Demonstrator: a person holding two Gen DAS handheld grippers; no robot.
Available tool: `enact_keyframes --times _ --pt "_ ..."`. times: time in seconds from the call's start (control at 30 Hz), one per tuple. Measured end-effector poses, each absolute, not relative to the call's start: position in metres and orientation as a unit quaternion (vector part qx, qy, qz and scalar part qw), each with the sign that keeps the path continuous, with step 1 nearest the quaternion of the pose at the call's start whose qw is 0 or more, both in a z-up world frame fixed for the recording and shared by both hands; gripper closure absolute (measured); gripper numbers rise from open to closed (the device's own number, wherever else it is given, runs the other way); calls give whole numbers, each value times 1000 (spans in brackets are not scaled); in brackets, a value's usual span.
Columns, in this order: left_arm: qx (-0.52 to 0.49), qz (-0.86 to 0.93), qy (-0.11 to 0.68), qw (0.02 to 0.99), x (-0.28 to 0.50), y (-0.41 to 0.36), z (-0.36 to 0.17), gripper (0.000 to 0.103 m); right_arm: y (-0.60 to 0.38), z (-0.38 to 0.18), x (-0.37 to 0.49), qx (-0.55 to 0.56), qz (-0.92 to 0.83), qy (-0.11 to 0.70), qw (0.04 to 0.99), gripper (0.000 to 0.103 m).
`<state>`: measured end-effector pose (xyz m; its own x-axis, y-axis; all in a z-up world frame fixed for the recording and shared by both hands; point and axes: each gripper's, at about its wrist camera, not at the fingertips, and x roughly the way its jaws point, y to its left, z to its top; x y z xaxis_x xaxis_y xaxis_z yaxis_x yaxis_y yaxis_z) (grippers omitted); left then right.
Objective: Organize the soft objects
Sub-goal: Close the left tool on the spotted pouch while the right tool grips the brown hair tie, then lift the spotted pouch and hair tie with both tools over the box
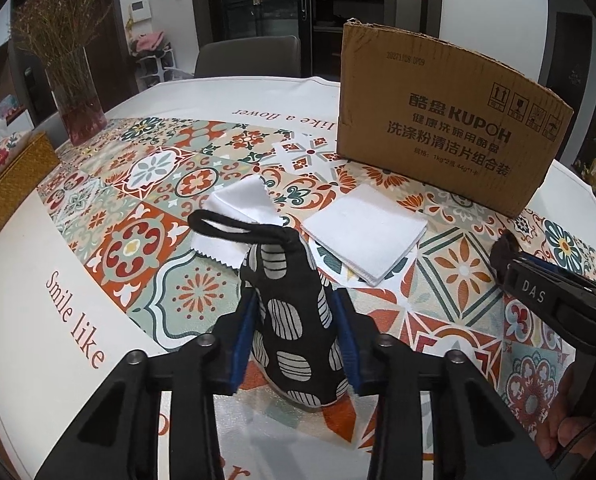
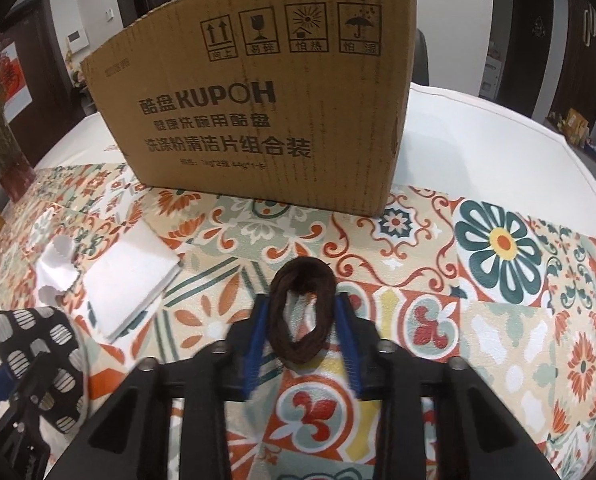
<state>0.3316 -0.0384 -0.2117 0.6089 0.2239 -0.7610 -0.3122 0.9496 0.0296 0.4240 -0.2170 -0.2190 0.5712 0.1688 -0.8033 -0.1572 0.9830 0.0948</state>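
My left gripper point(image 1: 293, 300) is shut on a black oven mitt with white striped ovals point(image 1: 289, 312), held above the patterned tablecloth; the mitt also shows at the left of the right wrist view point(image 2: 45, 364). My right gripper point(image 2: 302, 312) is shut on a dark brown loop of soft cord point(image 2: 302, 312) and also shows at the right of the left wrist view point(image 1: 538, 292). A folded white cloth point(image 1: 366, 232) point(image 2: 129, 276) and a smaller white zigzag-edged cloth point(image 1: 233, 216) point(image 2: 55, 268) lie on the table. A KUPOH cardboard box point(image 1: 446, 124) point(image 2: 257, 108) stands behind them.
A glass vase of dried flowers point(image 1: 73, 92) stands at the far left. A woven tissue box point(image 1: 13, 176) sits at the left table edge. A grey chair point(image 1: 245, 56) stands behind the round table point(image 1: 29, 288).
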Motion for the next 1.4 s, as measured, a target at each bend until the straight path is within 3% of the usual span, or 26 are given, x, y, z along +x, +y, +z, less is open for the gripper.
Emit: enact_keyframes --times 0.1,0.37,1.4 --pt "-52 145 416 896 329 -36 -210 76 -216 -218 421 15 101 458 883 84" --pt "-46 129 400 906 319 -31 -196 81 -214 -205 404 29 105 452 885 84" --pt "-18 9 318 948 285 -23 -87 81 -209 -75 320 55 80 353 930 84"
